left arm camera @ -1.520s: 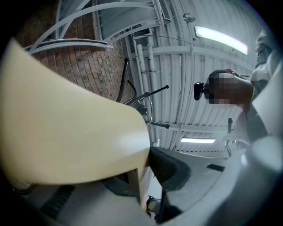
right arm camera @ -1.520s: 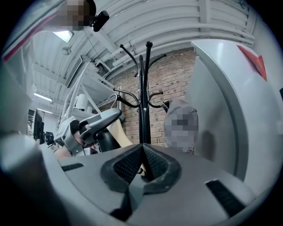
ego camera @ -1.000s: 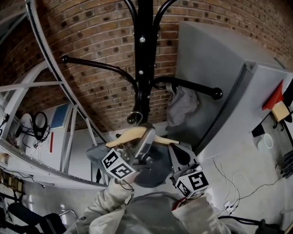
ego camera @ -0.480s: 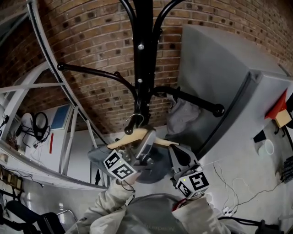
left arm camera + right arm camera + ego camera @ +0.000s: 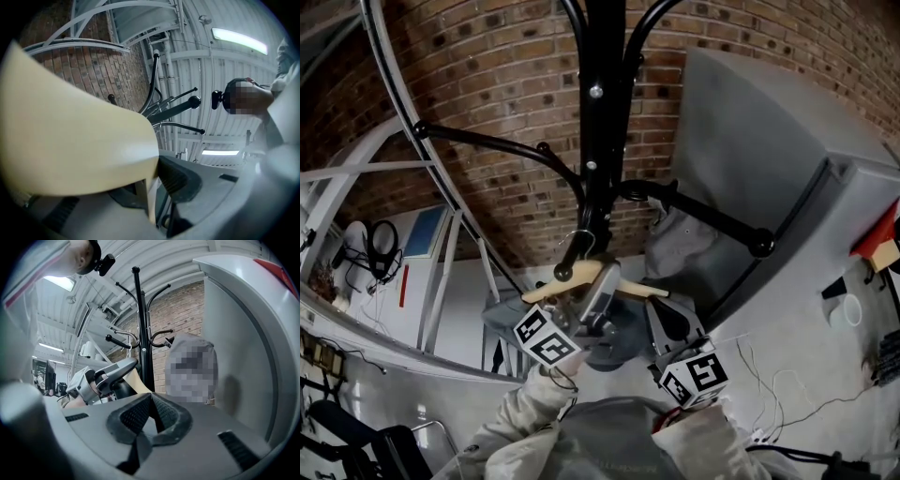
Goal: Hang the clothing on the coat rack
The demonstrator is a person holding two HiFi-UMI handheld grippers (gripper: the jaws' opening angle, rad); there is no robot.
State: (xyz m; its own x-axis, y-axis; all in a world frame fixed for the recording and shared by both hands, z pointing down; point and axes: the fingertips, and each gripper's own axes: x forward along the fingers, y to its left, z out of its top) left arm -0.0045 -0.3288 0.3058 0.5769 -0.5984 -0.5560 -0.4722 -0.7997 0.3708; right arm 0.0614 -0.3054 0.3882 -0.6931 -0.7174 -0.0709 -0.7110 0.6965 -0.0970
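my left gripper [image 5: 602, 281] grips the wooden hanger [image 5: 551, 289] tight, just in front of the coat rack [image 5: 600, 122], so the clothing [image 5: 504, 319] dangles under it and the hook [image 5: 578, 246] can go on a peg [image 5: 487, 142]. my right gripper [image 5: 667, 315] is closed on nothing, waiting beside it.

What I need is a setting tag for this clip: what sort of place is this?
Probably a workshop or lab inside an industrial hall: a bare brick wall, a ribbed metal roof with strip lights, and loose cables lying about.
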